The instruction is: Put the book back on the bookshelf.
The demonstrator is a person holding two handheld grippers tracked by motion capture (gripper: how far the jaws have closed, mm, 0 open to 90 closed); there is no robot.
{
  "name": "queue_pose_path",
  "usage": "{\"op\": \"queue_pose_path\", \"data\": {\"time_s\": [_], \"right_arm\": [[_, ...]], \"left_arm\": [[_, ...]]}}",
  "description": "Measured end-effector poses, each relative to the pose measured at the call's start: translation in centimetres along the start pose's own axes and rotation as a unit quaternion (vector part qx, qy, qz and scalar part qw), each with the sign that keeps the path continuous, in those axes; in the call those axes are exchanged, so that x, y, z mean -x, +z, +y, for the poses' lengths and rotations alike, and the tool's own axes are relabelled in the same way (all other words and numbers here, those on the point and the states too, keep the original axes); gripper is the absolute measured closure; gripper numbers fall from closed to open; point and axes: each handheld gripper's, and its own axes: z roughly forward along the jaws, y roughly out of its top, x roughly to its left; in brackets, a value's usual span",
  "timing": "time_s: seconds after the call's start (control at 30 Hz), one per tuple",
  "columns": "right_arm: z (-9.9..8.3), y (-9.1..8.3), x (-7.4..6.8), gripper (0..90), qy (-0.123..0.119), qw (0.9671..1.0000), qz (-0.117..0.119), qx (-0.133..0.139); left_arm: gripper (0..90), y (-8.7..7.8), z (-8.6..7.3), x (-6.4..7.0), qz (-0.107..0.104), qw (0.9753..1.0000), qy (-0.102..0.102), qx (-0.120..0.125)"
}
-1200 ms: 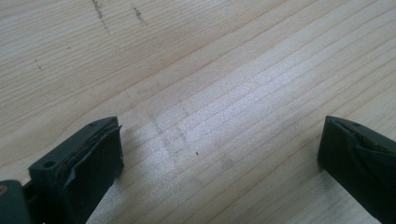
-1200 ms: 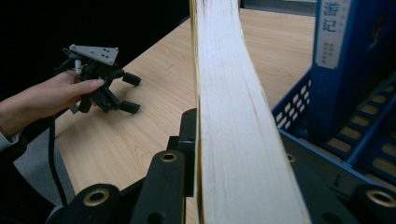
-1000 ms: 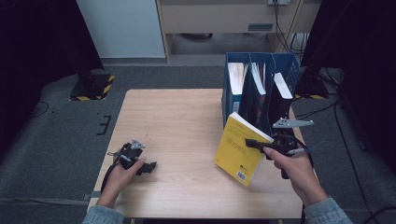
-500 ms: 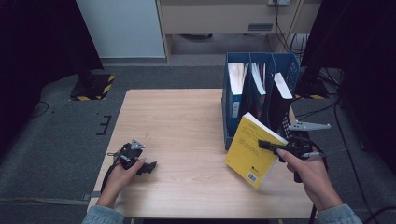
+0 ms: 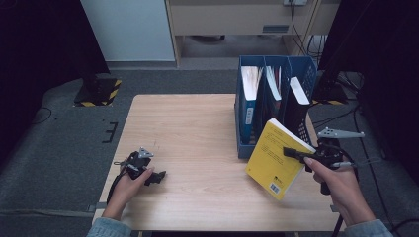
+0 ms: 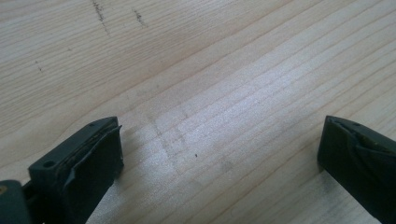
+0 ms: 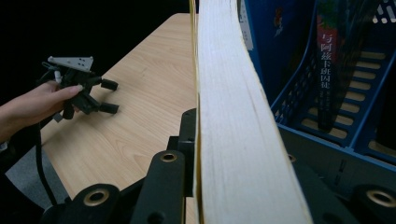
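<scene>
The right claw (image 5: 296,153) was clamped on the fore edge of the yellow book (image 5: 274,159), held tilted above the desk (image 5: 197,128). The blue file rack (image 5: 247,123) stood just beyond it. The left claw (image 5: 157,177) rested wide open, empty, well apart.

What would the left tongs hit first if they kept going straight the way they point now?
Most likely the wooden tabletop. The left tongs are open and angled down at bare wood grain, with nothing between the jaws. How near the surface is remains unclear.
</scene>
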Motion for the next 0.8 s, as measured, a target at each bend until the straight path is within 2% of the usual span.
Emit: {"op": "queue_pose_path", "data": {"time_s": [0.6,0.8], "right_arm": [[3.9,-3.7,0.0,74.9,0.01,0.999,0.012,0.041],[5.3,-4.3,0.3,75.0,0.008,0.999,-0.001,0.044]], "left_arm": [[0.0,0.0,0.0,0.0,0.0,1.0,0.001,0.001],[0.0,0.0,0.0,0.0,0.0,1.0,0.003,0.0]]}}
